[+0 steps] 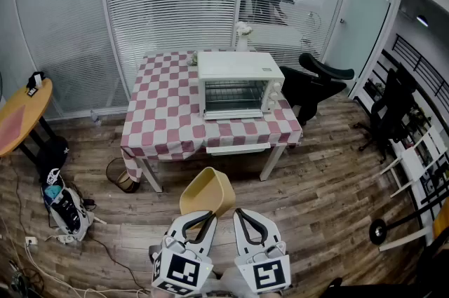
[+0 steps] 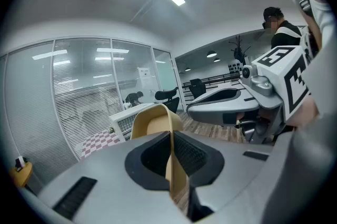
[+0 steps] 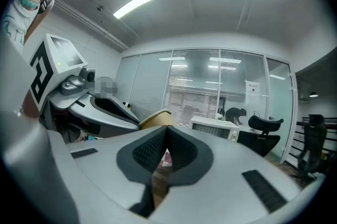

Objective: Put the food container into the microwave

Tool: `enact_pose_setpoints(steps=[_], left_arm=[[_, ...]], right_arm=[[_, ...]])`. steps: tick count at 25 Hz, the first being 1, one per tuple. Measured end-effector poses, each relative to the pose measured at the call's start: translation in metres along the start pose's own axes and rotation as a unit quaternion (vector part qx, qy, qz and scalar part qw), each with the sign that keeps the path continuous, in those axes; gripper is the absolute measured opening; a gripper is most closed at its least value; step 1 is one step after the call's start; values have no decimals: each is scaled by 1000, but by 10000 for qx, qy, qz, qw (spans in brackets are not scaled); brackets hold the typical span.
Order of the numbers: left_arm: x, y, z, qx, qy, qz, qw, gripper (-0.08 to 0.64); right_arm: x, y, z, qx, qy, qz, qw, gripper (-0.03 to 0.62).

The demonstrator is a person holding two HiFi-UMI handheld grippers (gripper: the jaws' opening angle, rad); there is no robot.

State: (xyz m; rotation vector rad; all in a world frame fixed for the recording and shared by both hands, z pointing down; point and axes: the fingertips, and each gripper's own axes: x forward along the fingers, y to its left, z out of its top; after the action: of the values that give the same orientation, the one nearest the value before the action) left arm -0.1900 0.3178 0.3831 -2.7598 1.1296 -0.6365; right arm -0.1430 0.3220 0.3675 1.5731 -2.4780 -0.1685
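Note:
A tan food container [image 1: 207, 193] hangs over the wooden floor, well short of the table. My left gripper [image 1: 208, 215] is shut on its near wall, and in the left gripper view that wall [image 2: 174, 165] stands pinched between the dark pads. My right gripper [image 1: 238, 213] sits just to the right of it, shut with nothing in it, and its pads [image 3: 174, 146] meet at the tips. The white microwave [image 1: 238, 83] stands on a red-and-white checkered table [image 1: 165, 114] ahead, its door closed. It also shows small in the left gripper view [image 2: 126, 122] and in the right gripper view [image 3: 213, 128].
A black office chair [image 1: 319, 83] stands right of the table. A basket [image 1: 125, 177] sits under the table's left side. A bag [image 1: 66, 209] lies on the floor at left near an orange round table [image 1: 21, 114]. Glass walls with blinds close the back.

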Motion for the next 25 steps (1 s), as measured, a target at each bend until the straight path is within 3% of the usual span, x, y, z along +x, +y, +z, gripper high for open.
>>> enact_pose_setpoints(steps=[6,15,25], left_arm=[[-5,-4,-4,7,8,-70,10000,29],[2,-13,-12,83,108,-326,9994,29],[67,-1,0,118,216,-394,9989,29]], right_arm=[[-4,8,5,171,-268,55,9995,-8],[-5,9,-1,300,-242,8,9993,-6],[25,-54,-8,418,-289,-131,9986,-7]])
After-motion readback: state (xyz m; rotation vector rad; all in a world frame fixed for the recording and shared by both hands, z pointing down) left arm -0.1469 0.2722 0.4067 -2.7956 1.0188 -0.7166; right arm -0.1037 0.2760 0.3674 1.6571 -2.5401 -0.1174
